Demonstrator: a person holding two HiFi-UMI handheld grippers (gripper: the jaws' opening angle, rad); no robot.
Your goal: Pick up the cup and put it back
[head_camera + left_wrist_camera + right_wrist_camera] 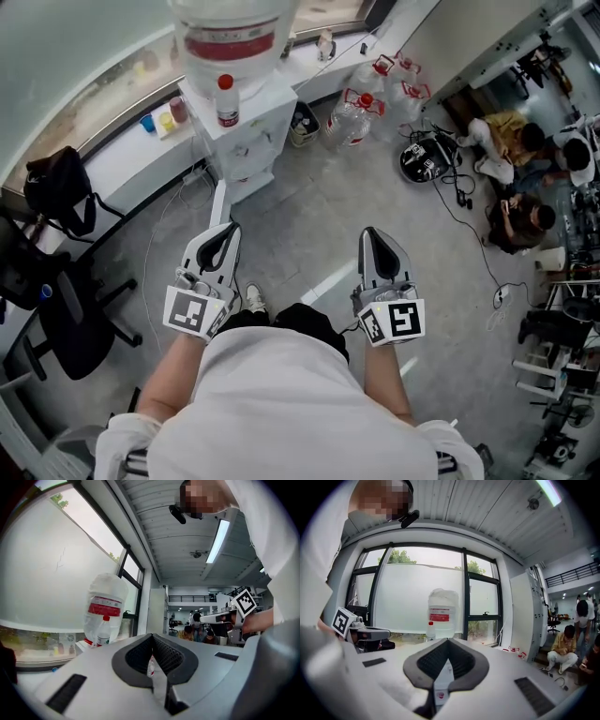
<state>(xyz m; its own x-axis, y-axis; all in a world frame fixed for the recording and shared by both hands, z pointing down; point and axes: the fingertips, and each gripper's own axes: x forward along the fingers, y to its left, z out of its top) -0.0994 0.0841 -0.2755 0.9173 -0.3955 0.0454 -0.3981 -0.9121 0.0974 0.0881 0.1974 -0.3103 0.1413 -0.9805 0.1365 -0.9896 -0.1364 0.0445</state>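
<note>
1. Grey floor (309, 234) fills the head view. At its top, a white water dispenser (248, 141) carries a big upturned water bottle (234, 37). A red-capped small bottle (226, 101) stands on the dispenser's top.
2. Same view, left of the dispenser: a white ledge (117, 164) runs under the window, and three little cups stand on it. There's a blue cup (147, 122), a yellow cup (167, 120) and a pink cup (178, 109), all upright and well apart from both grippers. I cannot tell which one the task means.
3. Lower down, the left gripper (227, 228) and the right gripper (370, 233) point forward over the floor, side by side. Each has its jaws pressed together into a point, with nothing in them.
4. Only this view takes in the empty jugs (361, 108) on the floor, the black office chair (66, 319) and the black bag (58, 187).
5. Over to the left gripper view: the left gripper (151, 635) has its pads meeting at the tips, nothing between. Beyond them the water bottle and small bottle stand against the frosted window. The right gripper shows at the right, with a ceiling lamp (219, 541) overhead. The ledge is a blur here, and no cup can be picked out.
6. Right gripper view: the right gripper (448, 640) is clamped tight and empty. The water bottle stands dead ahead before the window, and the left gripper pokes in at the left. People (565, 651) sit on the floor at the right.
</note>
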